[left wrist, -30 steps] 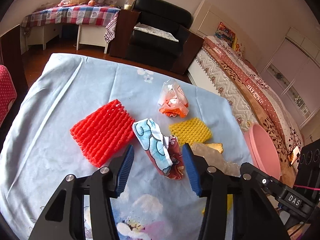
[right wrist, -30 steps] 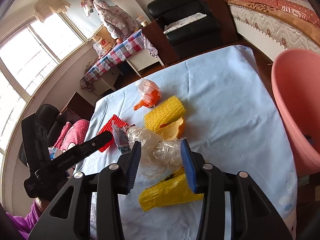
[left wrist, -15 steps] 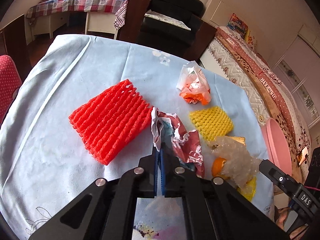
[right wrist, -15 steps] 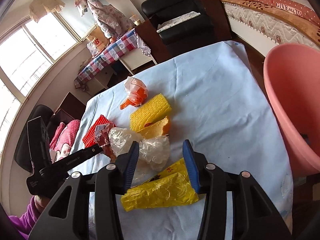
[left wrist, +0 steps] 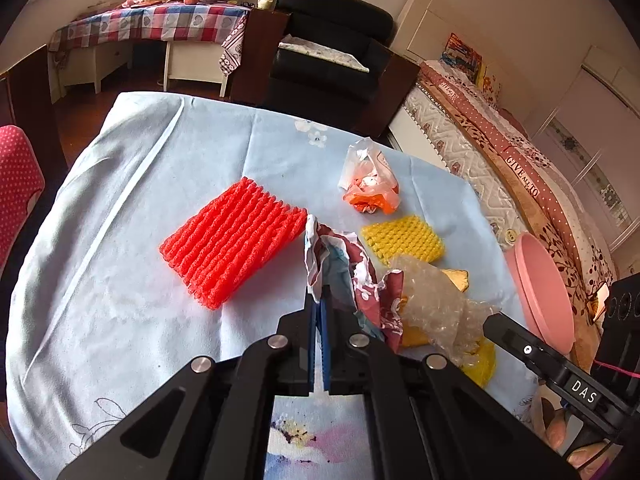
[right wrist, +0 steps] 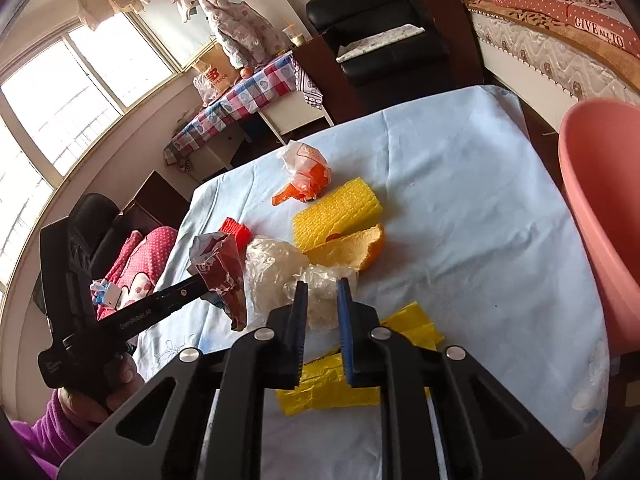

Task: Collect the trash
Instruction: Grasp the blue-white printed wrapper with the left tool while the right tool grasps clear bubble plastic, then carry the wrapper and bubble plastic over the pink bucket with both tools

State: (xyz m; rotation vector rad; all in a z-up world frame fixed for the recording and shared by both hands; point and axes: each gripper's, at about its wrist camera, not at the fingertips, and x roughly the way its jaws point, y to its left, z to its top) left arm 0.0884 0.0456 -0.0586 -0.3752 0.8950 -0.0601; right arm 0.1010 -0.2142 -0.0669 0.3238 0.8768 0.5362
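Observation:
My left gripper [left wrist: 319, 312] is shut on a crumpled red, white and blue wrapper [left wrist: 348, 276] and holds it above the blue tablecloth; it also shows in the right wrist view [right wrist: 222, 270]. My right gripper [right wrist: 322, 296] is shut on a clear bubble-wrap wad [right wrist: 320, 286], which also shows in the left wrist view [left wrist: 436, 300]. On the cloth lie a red foam net [left wrist: 232, 244], a yellow foam net [right wrist: 336, 214], an orange peel [right wrist: 352, 250], a white-and-orange plastic bag [right wrist: 306, 172] and a yellow plastic bag [right wrist: 344, 380].
A pink basin [right wrist: 604, 216] stands off the table's right edge, also in the left wrist view [left wrist: 540, 292]. A red dotted chair [left wrist: 16, 188] is at the left. A black armchair [left wrist: 332, 44] and a bed [left wrist: 520, 156] lie beyond the table.
My left gripper closed on the wrapper and lifted it. My right gripper closed on the bubble wrap over the last half second.

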